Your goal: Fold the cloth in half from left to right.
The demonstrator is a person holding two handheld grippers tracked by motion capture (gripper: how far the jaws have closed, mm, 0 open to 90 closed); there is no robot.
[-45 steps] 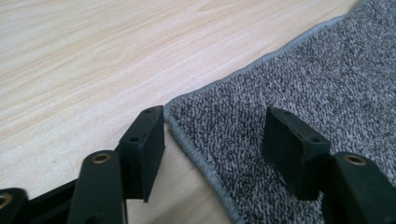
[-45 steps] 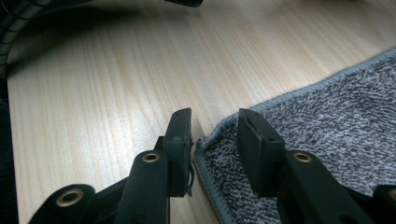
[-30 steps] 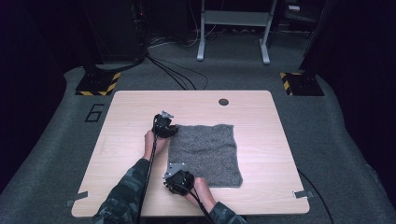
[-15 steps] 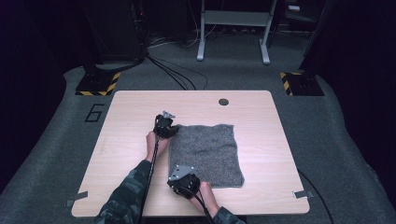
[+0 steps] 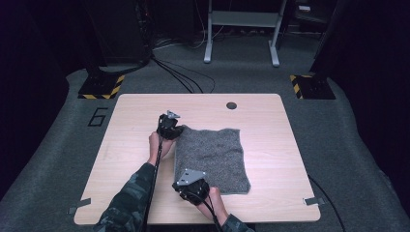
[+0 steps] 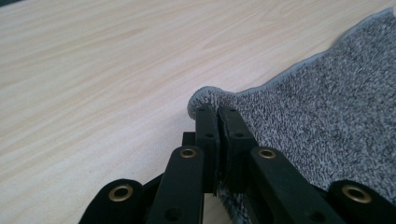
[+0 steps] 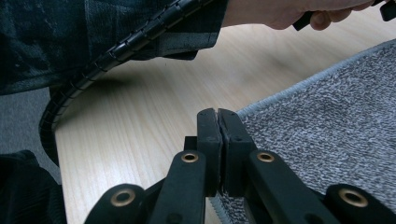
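Observation:
A grey towel lies flat on the light wooden table, a little right of the middle. My left gripper is at the towel's far left corner. In the left gripper view the gripper is shut on that corner, and the towel curls up just past the jaw tips. My right gripper is at the near left corner. Seen in the right gripper view, this gripper is shut on the hemmed edge of the towel. The left forearm's sleeve and cable cross above it.
A small dark round hole sits near the table's far edge. Bare wood lies left of the towel and along the right side. Beyond the table are floor cables, a metal stand and hazard-striped bases.
My right gripper has edged slightly to the right at the towel's near left corner. The left gripper and the towel look unchanged.

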